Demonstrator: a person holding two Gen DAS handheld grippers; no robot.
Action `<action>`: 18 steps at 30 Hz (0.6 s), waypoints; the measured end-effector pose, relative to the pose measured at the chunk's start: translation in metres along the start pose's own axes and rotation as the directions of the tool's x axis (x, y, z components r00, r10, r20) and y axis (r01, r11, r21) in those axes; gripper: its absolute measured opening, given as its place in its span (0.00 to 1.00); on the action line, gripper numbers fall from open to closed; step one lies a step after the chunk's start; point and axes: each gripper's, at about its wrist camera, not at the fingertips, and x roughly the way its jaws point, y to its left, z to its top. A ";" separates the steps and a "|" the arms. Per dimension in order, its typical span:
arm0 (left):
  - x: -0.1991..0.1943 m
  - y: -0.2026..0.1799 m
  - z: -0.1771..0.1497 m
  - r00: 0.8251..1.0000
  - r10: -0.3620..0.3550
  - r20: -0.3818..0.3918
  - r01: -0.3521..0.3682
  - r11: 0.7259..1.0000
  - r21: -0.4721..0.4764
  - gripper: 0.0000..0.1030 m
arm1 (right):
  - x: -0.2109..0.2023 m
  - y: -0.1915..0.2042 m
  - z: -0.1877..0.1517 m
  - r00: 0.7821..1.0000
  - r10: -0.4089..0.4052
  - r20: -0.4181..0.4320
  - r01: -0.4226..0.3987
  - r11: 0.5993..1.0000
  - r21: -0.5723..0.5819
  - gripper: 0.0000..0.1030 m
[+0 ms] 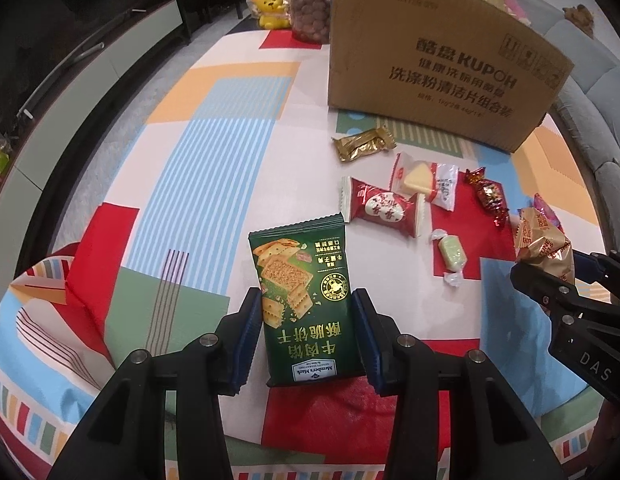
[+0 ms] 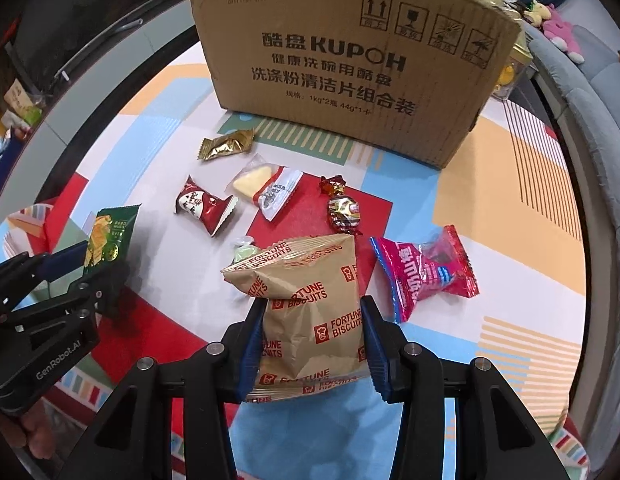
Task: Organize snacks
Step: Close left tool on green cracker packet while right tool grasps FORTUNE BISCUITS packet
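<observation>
My left gripper is shut on a green cracker packet, held above the table; the packet also shows in the right wrist view. My right gripper is shut on a tan Fortune Biscuits bag, which also shows at the right of the left wrist view. Loose snacks lie on the patterned tablecloth: a gold packet, a red-and-white packet, a clear packet with a yellow wedge, a red foil candy, a pale green candy and a pink packet.
A large cardboard box stands open at the back of the table, behind the snacks. A yellow bear figure and a clear bag of brown nuts stand left of it. A grey sofa runs along the right.
</observation>
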 end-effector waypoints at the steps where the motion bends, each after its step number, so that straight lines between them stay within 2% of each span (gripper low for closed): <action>1: -0.003 0.000 -0.001 1.000 0.000 0.005 0.000 1.000 0.003 0.43 | 0.000 0.000 0.001 1.000 0.000 0.003 0.000 1.000 0.001 0.45; 18: -0.026 -0.008 0.009 0.998 -0.011 0.058 0.010 1.000 0.026 0.43 | -0.024 -0.004 0.004 0.998 0.008 0.060 -0.010 0.999 0.038 0.45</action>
